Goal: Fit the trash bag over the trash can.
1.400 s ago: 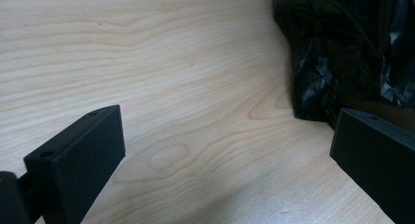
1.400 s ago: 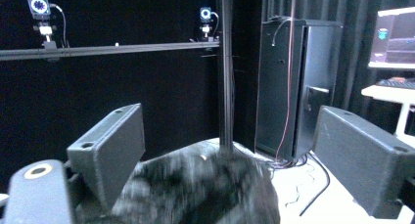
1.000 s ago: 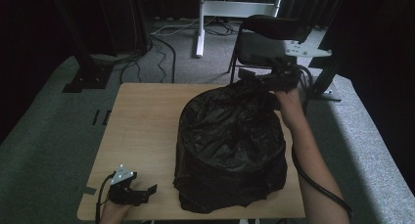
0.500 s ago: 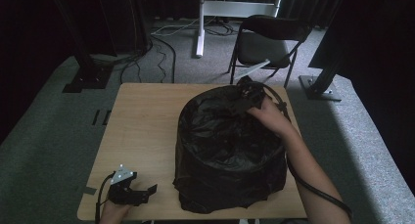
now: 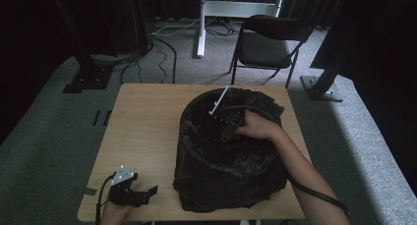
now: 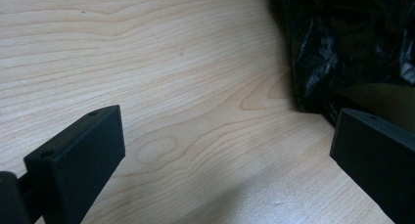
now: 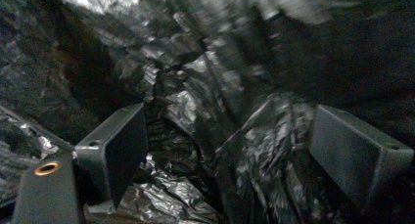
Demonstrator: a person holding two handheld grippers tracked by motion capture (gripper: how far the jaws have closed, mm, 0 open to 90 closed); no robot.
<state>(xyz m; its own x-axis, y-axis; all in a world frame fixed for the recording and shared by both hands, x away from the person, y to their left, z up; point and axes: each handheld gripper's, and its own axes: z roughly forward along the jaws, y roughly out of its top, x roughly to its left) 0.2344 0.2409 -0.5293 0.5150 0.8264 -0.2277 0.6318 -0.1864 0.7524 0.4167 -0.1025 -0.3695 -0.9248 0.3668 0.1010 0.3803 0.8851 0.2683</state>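
Observation:
A round bin lined with a black plastic bag (image 5: 231, 176) stands on the right half of the wooden table (image 5: 142, 122). My right gripper (image 5: 223, 124) is lowered into the bin's mouth, held by a hand. In the right gripper view its jaws stand wide apart over crumpled black bag plastic (image 7: 205, 111), with nothing gripped. My left gripper (image 5: 142, 194) rests at the table's front left edge, open. In the left gripper view its jaws frame bare wood (image 6: 195, 87), and the bag's lower side (image 6: 342, 48) sits at the upper right.
A black folding chair (image 5: 268, 43) stands behind the table. Behind it is a white stand (image 5: 201, 18), with cables on the grey carpet. Dark metal frame feet (image 5: 319, 87) stand right of the table. The table's left half is bare wood.
The right hand has come from the bag's far right rim inward and down into the bin's mouth, and the bag now stands open. The left gripper has not moved.

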